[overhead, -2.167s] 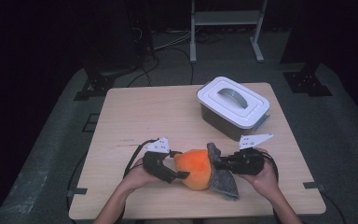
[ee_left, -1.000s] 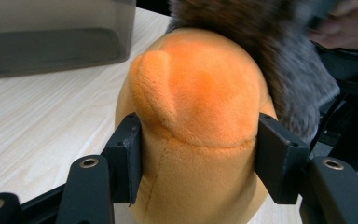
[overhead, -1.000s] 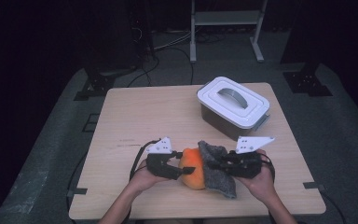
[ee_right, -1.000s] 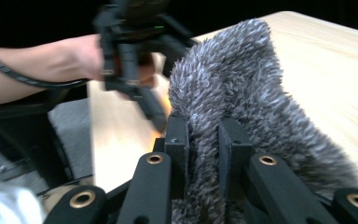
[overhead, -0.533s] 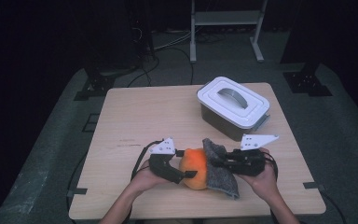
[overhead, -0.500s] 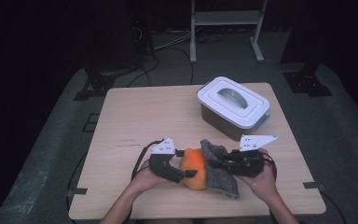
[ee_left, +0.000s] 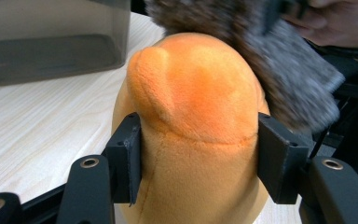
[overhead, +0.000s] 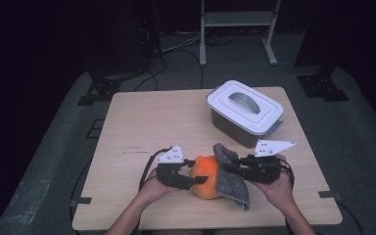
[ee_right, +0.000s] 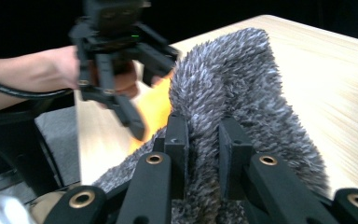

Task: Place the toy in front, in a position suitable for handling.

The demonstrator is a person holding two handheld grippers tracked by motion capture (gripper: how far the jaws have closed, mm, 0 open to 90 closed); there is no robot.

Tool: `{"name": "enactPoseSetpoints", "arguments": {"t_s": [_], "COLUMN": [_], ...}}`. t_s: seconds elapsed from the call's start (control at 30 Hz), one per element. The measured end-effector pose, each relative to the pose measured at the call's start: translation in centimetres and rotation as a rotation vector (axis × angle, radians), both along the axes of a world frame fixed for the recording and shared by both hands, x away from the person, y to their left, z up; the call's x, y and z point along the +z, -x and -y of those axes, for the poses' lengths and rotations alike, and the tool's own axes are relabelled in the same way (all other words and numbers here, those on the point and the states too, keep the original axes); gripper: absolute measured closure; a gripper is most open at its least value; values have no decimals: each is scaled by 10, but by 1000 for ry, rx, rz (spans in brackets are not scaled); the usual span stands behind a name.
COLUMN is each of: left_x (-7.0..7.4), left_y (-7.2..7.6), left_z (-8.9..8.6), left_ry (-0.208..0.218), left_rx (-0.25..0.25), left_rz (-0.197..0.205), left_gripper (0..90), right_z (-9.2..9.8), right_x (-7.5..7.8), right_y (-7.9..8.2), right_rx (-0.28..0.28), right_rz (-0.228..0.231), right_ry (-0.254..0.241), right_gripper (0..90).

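Grippers, two — left gripper (ee_left: 198, 158) just reclosed on one orange plush (ee_left: 191, 121); right gripper (ee_right: 203, 144) pinching one grey cloth (ee_right: 242, 88) (fuzzy).

No text, label, brand, number or sign can be read in these pictures. The white lid of the box (overhead: 245, 105), the orange soft toy (ee_left: 191, 140) and the grey cloth (ee_right: 242, 98) carry no writing.

Black left gripper (overhead: 201, 179) and right gripper (overhead: 226, 168), brass-coloured rivets, grey three-cornered top plates, black trailing cables, bare forearms
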State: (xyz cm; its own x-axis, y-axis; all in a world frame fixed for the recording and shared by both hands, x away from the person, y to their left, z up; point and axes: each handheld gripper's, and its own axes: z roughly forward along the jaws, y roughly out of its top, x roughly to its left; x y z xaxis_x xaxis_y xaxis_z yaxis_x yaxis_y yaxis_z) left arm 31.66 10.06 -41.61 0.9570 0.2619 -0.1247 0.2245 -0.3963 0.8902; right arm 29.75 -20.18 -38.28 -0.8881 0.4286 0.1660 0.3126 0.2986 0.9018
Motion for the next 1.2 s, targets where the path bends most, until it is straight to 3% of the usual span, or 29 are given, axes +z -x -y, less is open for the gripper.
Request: {"name": "enactPoseSetpoints", "arguments": {"t_s": [0.2, 0.4, 0.5, 0.57, 0.63, 0.8, 1.03, 1.13, 1.2], "left_x": [-1, 1, 1, 3, 5, 9, 7, 5, 5], "left_y": [-1, -1, 0, 2, 3, 5, 8, 9, 8], "left_z": [-1, 4, 4, 3, 4, 3, 0, 0, 0], "left_ry": [9, -15, -20, -24, -12, -20, -44, -40, -33], "left_rx": [-10, -4, -5, 4, 35, 61, -23, -64, -67], "left_rz": [-18, -35, -22, 13, 16, 73, 108, 110, 82], "left_gripper": [357, 167, 195, 307, 368, 399, 406, 382, 327], "right_z": [11, 3, 0, -1, -5, -21, -3, 6, 8], "right_x": [-9, -9, -8, -6, -3, 2, -5, -7, -11], "right_y": [-7, -4, -2, -1, 2, 10, -1, -6, -8], "right_rx": [-32, 18, 29, 39, 53, 114, 29, -9, -9], "right_rz": [-42, -53, -49, -47, -35, -1, -32, -49, -62], "right_ry": [2, 7, 15, 9, 5, 20, -14, -22, -26], "right_gripper": [752, 753, 754, 754, 754, 752, 754, 753, 753]}}
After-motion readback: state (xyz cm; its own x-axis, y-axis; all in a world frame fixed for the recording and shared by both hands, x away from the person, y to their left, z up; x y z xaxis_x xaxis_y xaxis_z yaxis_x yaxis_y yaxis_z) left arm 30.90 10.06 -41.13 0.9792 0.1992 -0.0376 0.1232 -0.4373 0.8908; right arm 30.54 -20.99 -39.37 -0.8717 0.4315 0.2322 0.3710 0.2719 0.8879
